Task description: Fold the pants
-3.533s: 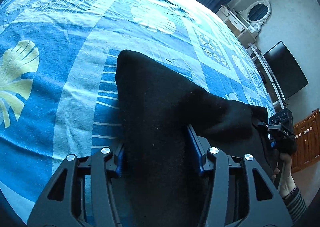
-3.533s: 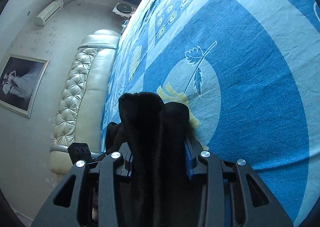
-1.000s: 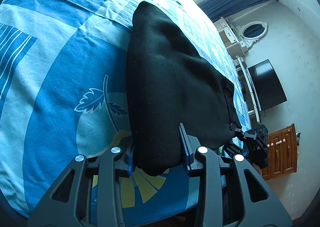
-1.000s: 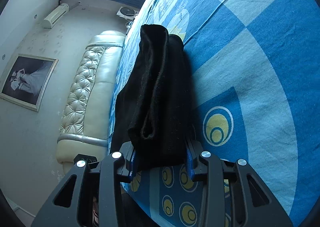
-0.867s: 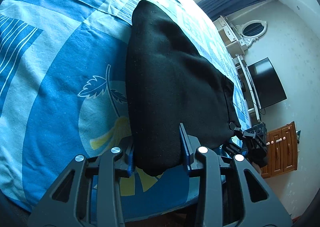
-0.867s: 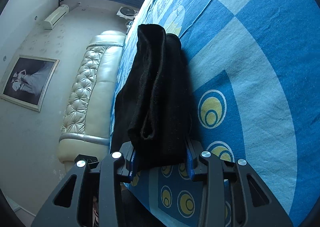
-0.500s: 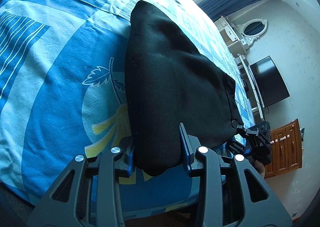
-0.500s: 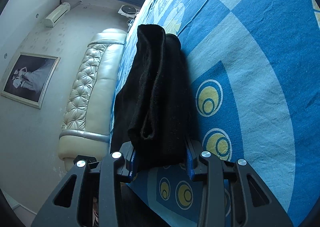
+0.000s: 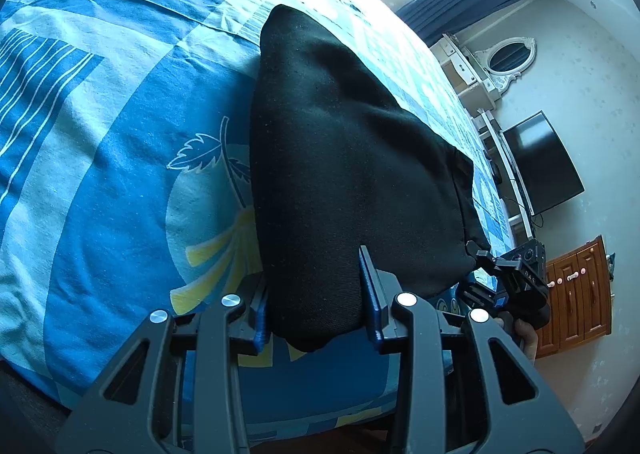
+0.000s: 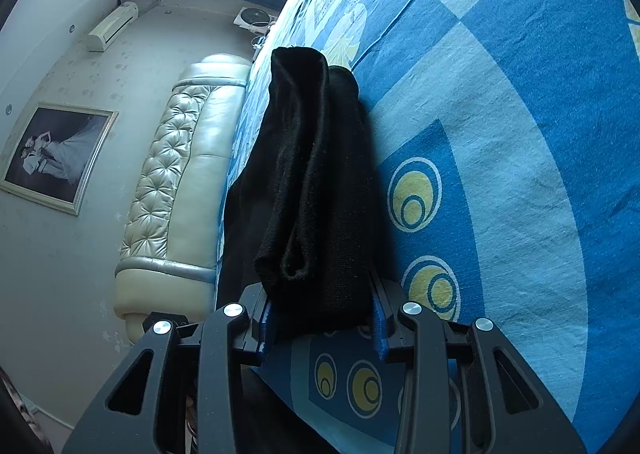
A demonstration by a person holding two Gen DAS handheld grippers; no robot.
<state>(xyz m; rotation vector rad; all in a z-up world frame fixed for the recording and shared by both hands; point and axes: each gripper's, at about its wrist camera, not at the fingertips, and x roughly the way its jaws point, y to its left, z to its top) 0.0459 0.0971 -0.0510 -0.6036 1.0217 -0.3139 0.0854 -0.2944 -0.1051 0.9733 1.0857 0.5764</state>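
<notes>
The black pants (image 9: 340, 158) lie folded into a thick bundle on the blue patterned bedspread (image 9: 100, 142), near the bed's front edge. My left gripper (image 9: 316, 294) is shut on the bundle's near corner, the cloth filling the gap between its blue pads. In the right wrist view the same pants (image 10: 316, 182) show as stacked layers with a rolled hem, and my right gripper (image 10: 320, 314) is shut on their near end. The right gripper (image 9: 516, 282) also appears at the far side of the bundle in the left wrist view, with a hand on its grip.
A padded cream headboard (image 10: 180, 182) and a framed picture (image 10: 56, 158) stand left of the bed. A wall TV (image 9: 540, 162), a white dresser with an oval mirror (image 9: 504, 58) and a wooden cabinet (image 9: 580, 294) line the far wall. The bedspread (image 10: 520, 134) stretches wide to the right.
Since the earliest frames both grippers have drawn the pants back toward the bed's near edge. Over the last second the bundle slid only slightly; both grips are unchanged.
</notes>
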